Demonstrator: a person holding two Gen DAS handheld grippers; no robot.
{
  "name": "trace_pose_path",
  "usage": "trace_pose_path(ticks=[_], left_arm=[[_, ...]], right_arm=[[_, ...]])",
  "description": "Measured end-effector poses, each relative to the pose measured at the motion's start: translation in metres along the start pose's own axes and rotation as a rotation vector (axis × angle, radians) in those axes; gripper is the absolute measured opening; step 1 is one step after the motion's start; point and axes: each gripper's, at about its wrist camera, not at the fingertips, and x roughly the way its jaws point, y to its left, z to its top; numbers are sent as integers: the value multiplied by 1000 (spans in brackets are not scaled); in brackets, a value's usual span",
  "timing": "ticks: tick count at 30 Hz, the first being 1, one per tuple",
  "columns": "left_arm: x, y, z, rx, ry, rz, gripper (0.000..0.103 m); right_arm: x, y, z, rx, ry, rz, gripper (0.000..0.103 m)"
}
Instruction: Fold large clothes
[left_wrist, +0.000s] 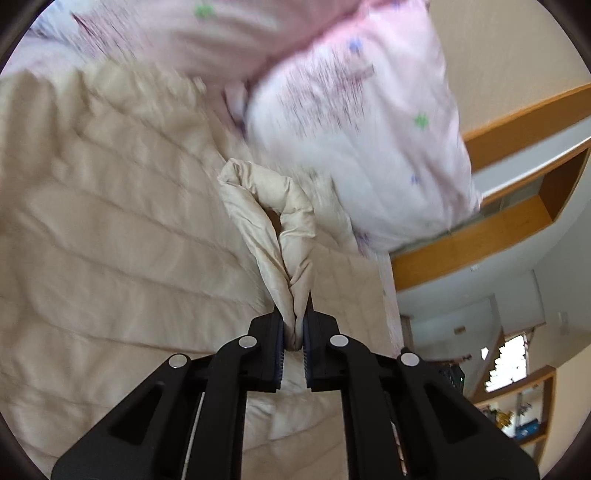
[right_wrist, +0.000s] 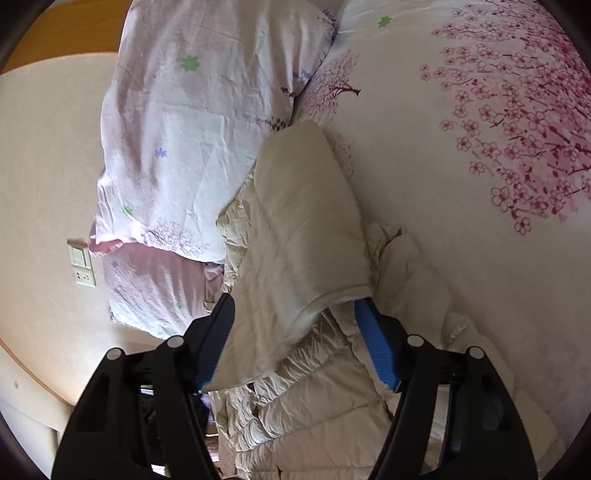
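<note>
L gripper (left_wrist: 293, 328) pinches cream jacket (left_wrist: 110, 221); R gripper (right_wrist: 295, 332) jaws wide.

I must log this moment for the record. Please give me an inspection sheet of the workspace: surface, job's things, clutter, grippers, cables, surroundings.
Surface: bed sheet with pink blossom print.
Job's things: cream quilted jacket lying on the bed, partly folded over itself.
Clutter: two floral pillows stacked by the wall, beside the jacket.
Grippers: left gripper has its jaws shut on a bunched edge of the jacket; right gripper has its jaws wide open, with a jacket fold lying between them, not pinched.
Cables: nothing seen.
Surroundings: beige wall with switch and socket plate; wooden shelves, view there blurred.
</note>
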Motion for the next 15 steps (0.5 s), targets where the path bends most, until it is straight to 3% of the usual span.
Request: trace_pose_path(ticks=[4,8,10,12,15], left_arm=[[-23,23,4,-15,-55,48,7],[-21,39,5,-40,-46,81,7],[-15,45,3,-47,-31,95,7],[-10,47,0,-38,-23,112,7],[-6,45,-5,-13,-18,137,7]], right_arm=[[15,6,-6,-3,38,-19,67],[24,12,-10,-11,26,-53,61],[27,15,-8,-21,-2,-87,45],[26,20,-7,-69,-46,-112,7],[17,28,-12,-134,-129,-144,5]])
